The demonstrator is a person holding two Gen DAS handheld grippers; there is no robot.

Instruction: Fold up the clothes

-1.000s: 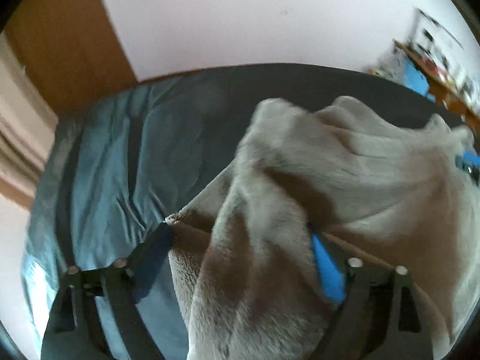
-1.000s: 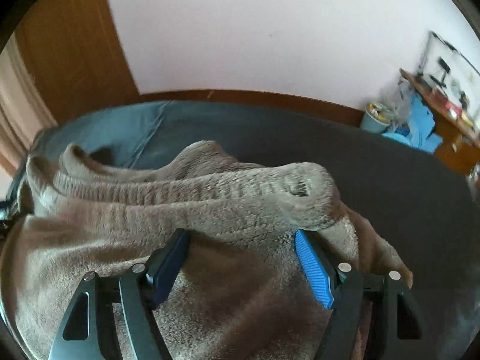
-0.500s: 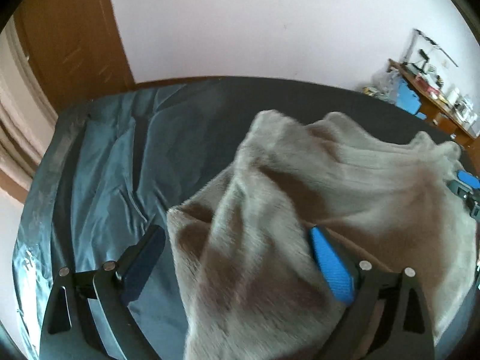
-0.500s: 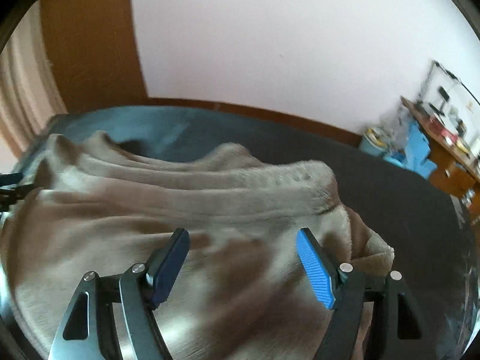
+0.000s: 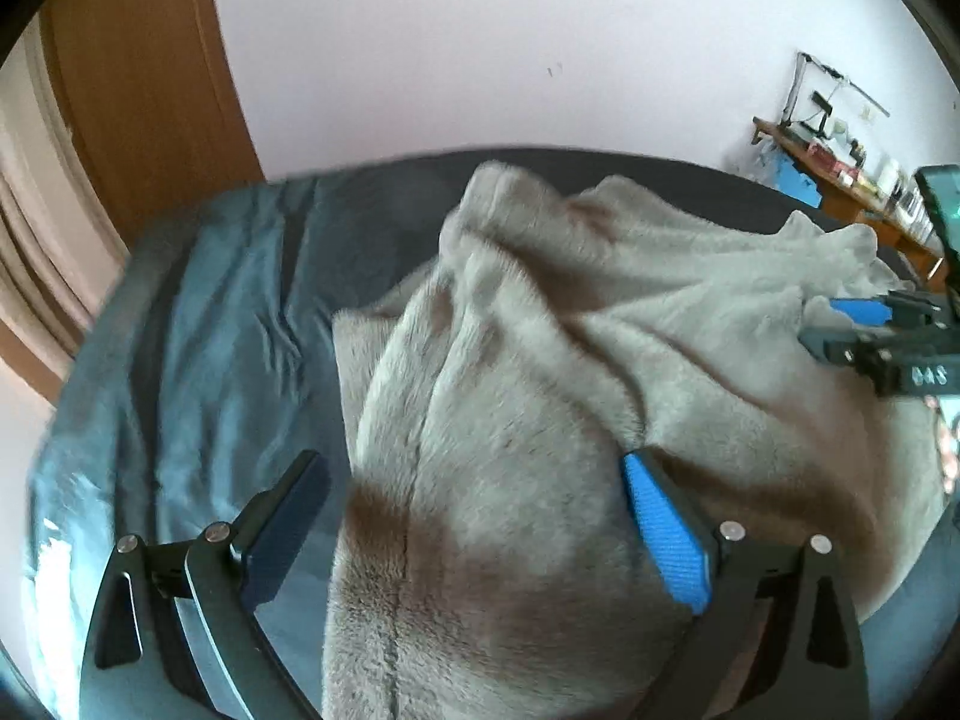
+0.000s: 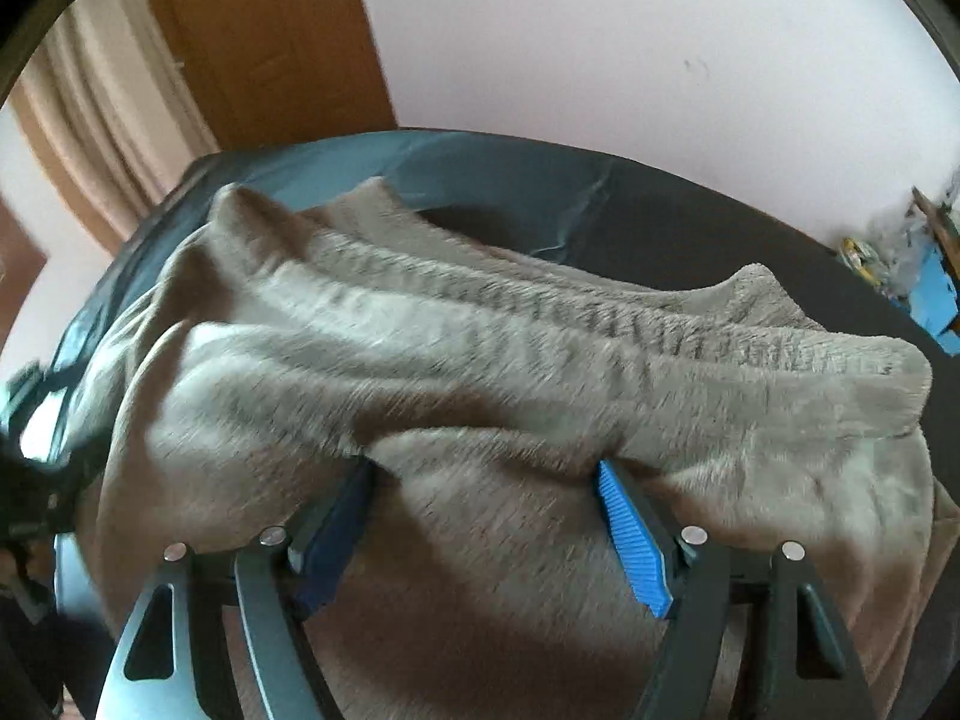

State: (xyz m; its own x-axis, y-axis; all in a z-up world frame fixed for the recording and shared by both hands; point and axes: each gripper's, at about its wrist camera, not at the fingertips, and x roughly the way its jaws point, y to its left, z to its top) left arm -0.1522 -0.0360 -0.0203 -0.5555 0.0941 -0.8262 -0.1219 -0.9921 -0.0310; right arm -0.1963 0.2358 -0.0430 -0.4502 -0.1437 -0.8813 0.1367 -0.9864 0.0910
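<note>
- On the dark blue bedsheet [image 5: 198,372], the fluffy grey-beige fleece garment [image 5: 540,396] now lies more spread out than a second ago.
- Left gripper [image 5: 468,516] gapes wide, fleece loose between its pads.
- Right gripper [image 6: 486,516] likewise stands open over fleece, unclamped.

garment [image 5: 540,420] on bed [image 5: 198,360] | wall [image 5: 480,60] behind bed | desk [image 5: 840,174] far right

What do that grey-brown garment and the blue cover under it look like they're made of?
Garment: looks like plush fleece, maybe faux fur; a matte nap that brushes light and dark, and a ribbed knit band along one edge. Blue cover: seems a thin, smooth woven sheet, cotton or a blend; fine sharp creases and a slight sheen.
</note>
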